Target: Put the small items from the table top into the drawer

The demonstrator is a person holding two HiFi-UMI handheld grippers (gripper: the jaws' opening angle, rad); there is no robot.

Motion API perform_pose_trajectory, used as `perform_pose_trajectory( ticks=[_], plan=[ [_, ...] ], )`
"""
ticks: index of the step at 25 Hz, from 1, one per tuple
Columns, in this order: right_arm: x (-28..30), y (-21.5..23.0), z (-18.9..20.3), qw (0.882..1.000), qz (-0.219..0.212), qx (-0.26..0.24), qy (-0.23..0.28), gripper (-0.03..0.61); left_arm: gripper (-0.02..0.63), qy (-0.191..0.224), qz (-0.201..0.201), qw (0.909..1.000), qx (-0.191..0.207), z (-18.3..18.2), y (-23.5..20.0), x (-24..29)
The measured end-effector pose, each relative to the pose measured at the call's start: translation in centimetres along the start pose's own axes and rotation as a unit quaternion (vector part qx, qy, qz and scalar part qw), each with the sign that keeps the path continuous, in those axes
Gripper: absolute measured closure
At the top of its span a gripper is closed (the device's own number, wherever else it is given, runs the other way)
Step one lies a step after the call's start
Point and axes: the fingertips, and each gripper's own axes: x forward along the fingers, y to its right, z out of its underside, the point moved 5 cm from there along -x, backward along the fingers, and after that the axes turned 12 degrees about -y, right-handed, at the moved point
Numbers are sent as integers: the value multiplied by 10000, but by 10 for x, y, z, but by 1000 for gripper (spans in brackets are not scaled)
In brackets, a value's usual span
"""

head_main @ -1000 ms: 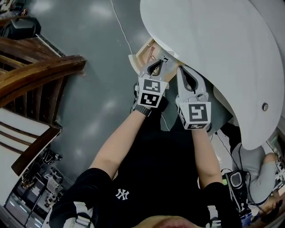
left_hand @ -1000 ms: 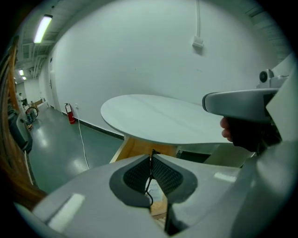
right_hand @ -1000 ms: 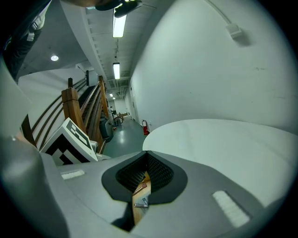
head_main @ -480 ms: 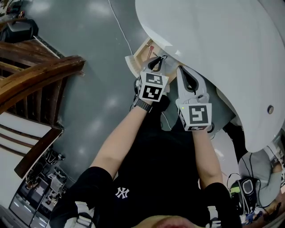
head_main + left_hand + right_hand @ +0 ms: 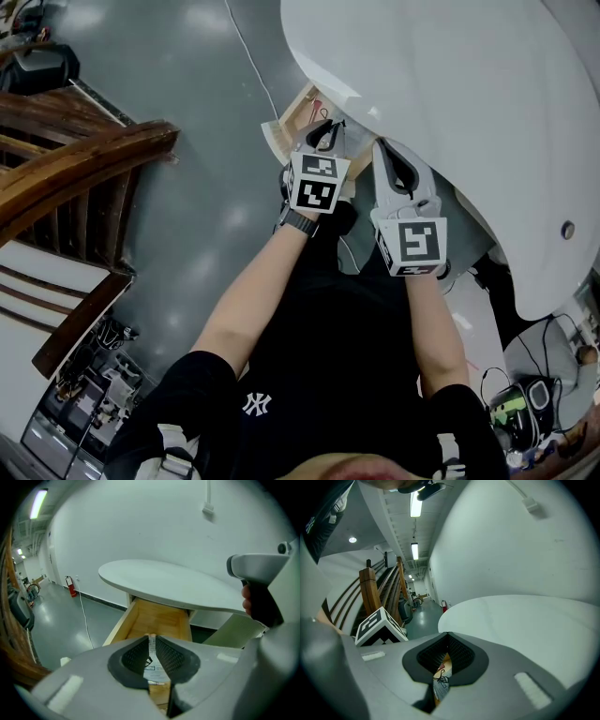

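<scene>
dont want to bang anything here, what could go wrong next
The table top overhangs the back of the open drawer, so the left gripper could knock its rim if it reaches deeper. The right gripper is close beside it; the two might bump.

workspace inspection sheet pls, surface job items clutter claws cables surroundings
surface: white table top, nothing seen on it; wooden drawer under it open
job's things: white printed slip pinched over the drawer
clutter: nothing seen
grippers: left claw shut on the slip; right claw shut, empty, alongside
cables: white cable across the floor
surroundings: wooden stair rail at left, grey floor, equipment at lower corners
</scene>
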Motion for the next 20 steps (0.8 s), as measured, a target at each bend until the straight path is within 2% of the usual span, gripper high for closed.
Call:
perform_pose_trajectory(
  ticks=[11, 20],
  plan=[
    [-39, -4, -34, 9998, 173, 4, 107, 557, 614, 469, 65, 9989, 40, -33, 12, -62],
    [-77, 0, -51, 9987, 392, 77, 324, 557, 614, 830, 311, 9958, 211, -51, 40, -112]
  ],
)
